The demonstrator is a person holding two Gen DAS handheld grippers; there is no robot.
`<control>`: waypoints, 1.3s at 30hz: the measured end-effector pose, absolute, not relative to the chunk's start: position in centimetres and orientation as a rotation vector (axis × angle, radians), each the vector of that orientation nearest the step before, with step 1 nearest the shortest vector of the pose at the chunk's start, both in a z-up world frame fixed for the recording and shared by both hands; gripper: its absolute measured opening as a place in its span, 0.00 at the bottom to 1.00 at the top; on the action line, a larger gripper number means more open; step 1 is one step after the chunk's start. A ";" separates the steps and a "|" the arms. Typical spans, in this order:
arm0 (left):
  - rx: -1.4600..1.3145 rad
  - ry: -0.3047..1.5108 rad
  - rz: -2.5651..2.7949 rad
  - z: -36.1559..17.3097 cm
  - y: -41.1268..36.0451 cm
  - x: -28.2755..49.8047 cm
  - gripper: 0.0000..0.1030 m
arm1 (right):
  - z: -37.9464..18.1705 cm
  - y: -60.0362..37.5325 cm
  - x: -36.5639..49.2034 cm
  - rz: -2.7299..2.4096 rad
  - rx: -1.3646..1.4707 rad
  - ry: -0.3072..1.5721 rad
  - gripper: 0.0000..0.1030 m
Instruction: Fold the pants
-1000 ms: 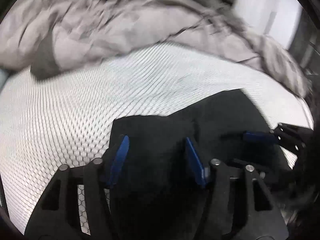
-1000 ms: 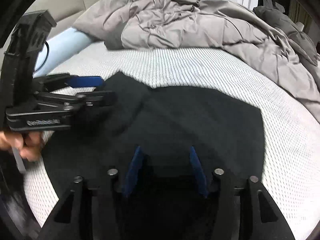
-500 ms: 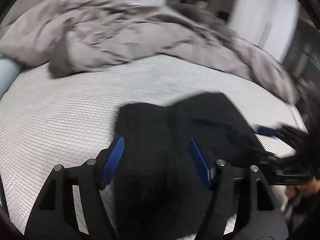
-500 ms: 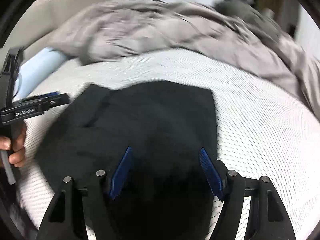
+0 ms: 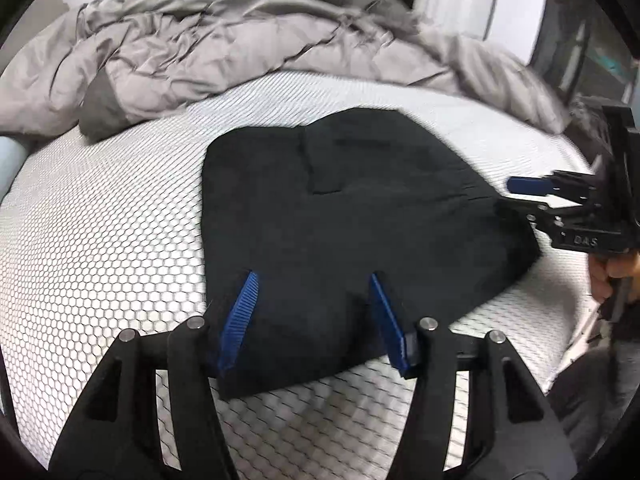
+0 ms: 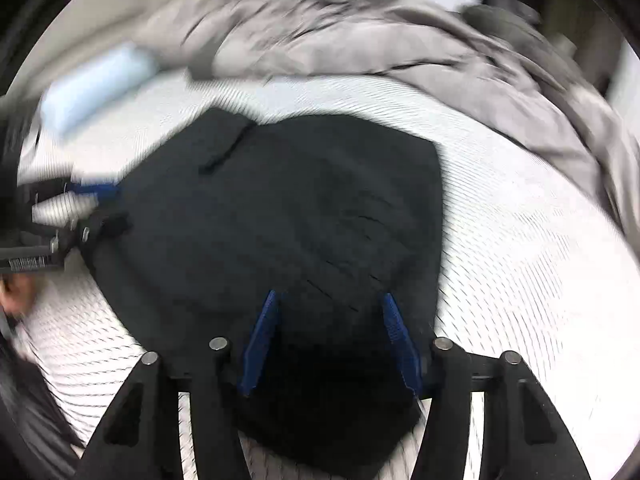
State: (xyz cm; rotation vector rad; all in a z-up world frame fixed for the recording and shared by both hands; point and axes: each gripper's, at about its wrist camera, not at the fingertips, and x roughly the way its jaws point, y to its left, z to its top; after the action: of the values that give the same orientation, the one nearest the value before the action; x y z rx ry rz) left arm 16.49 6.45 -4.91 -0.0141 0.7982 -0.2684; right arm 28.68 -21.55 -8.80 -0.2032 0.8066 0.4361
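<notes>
One pair of black pants (image 5: 340, 216) now lies folded into a compact block, frame centre on the mattress (image 5: 100, 240), narrower than a second ago. Your two grippers, left gripper (image 5: 312, 280) and right gripper (image 6: 330, 300), hover over its near edge, jaws half-spread and closing, gripping nothing. One grey duvet (image 5: 220, 48) sits across the top.
</notes>
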 end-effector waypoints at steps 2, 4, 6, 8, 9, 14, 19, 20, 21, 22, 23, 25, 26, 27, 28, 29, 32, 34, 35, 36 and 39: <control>-0.001 0.788 -0.309 -4.9 5.4 15.9 0.54 | -7.8 -20.2 27.5 0.511 -0.177 0.752 0.54; 0.032 0.823 -0.353 -5.8 4.1 16.1 0.55 | -7.5 -17.2 26.8 0.638 -0.184 0.740 0.51; 0.057 0.859 -0.350 -7.3 3.8 16.7 0.54 | -9.0 -14.2 27.1 0.687 -0.230 0.783 0.51; 0.103 0.860 -0.378 -8.0 4.2 16.1 0.54 | -12.1 -12.1 27.9 0.618 -0.378 0.848 0.43; 0.126 0.848 -0.378 -8.1 4.3 15.6 0.54 | -12.7 -12.5 28.1 0.599 -0.425 0.831 0.42; 0.107 0.837 -0.366 -7.1 6.5 13.0 0.55 | -10.3 -19.3 28.1 0.622 -0.291 0.807 0.36; -0.245 0.777 -0.370 -4.6 12.6 13.1 0.65 | -9.1 -27.8 27.0 0.635 0.084 0.822 0.41; -0.284 0.783 -0.327 -4.8 13.5 13.5 0.65 | -9.3 -28.3 27.7 0.661 0.171 0.841 0.41; -0.304 0.796 -0.302 -5.0 13.9 14.2 0.65 | -9.7 -28.2 28.1 0.682 0.212 0.858 0.41; -0.320 0.822 -0.281 -5.5 14.1 14.7 0.65 | -10.4 -27.8 28.6 0.702 0.240 0.889 0.41; -0.329 0.852 -0.263 -6.1 14.3 15.2 0.65 | -11.3 -27.2 29.5 0.710 0.262 0.930 0.41; -0.326 0.908 -0.226 -7.3 14.2 15.9 0.63 | -12.7 -25.9 31.1 0.714 0.312 0.991 0.44; -0.318 0.918 -0.217 -7.5 14.2 16.0 0.63 | -13.0 -25.4 31.3 0.704 0.316 0.993 0.44; -0.313 0.915 -0.214 -7.5 14.1 15.9 0.63 | -12.8 -25.0 31.3 0.686 0.305 0.979 0.41; -0.309 0.908 -0.214 -7.3 14.1 15.7 0.63 | -11.6 -24.9 31.6 0.669 0.281 0.934 0.26; -0.307 0.903 -0.218 -7.0 14.1 15.6 0.63 | -10.7 -24.9 31.3 0.672 0.258 0.878 0.15; -0.286 0.910 -0.215 -7.2 14.1 15.5 0.63 | -9.7 -24.5 30.9 0.647 0.189 0.842 0.16; -0.273 0.928 -0.206 -7.5 14.1 15.6 0.63 | -11.8 -23.8 31.3 0.553 0.077 0.925 0.21; -0.276 0.924 -0.203 -7.4 14.2 15.6 0.63 | -12.3 -24.2 31.4 0.562 0.113 0.941 0.22; -0.280 0.920 -0.200 -7.4 13.9 16.5 0.63 | -11.8 -24.8 31.3 0.581 0.168 0.938 0.24; -0.308 0.912 -0.185 -7.3 14.6 16.6 0.63 | -9.4 -27.4 29.8 0.553 0.186 0.849 0.51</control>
State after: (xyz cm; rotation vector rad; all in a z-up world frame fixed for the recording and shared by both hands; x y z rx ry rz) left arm 16.64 14.60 -7.28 -0.3083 0.9115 -0.1854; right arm 29.79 -27.36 -9.44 0.1858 0.8486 0.5533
